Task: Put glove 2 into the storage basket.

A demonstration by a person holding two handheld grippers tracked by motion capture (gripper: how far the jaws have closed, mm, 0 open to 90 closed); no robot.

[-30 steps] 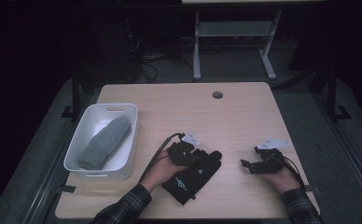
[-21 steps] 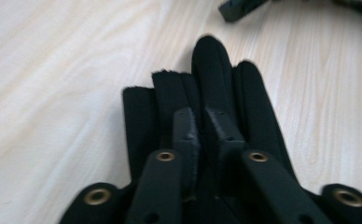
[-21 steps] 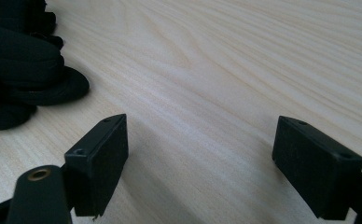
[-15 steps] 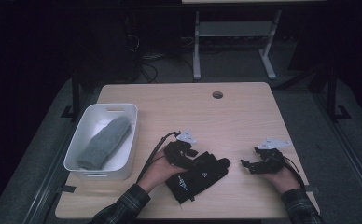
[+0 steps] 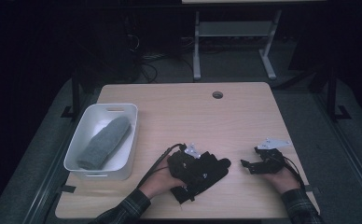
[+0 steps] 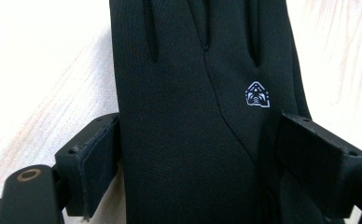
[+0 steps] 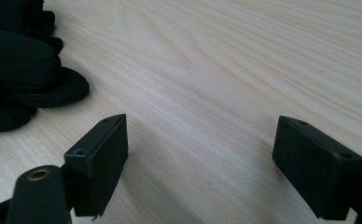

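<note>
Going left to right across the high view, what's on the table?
White bin holding a grey rolled towel → left gripper → black glove → right gripper.

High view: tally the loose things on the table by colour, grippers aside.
Black: 1, the glove
White: 1, the bin
Grey: 1, the rolled towel in the bin
Total: 3
</note>
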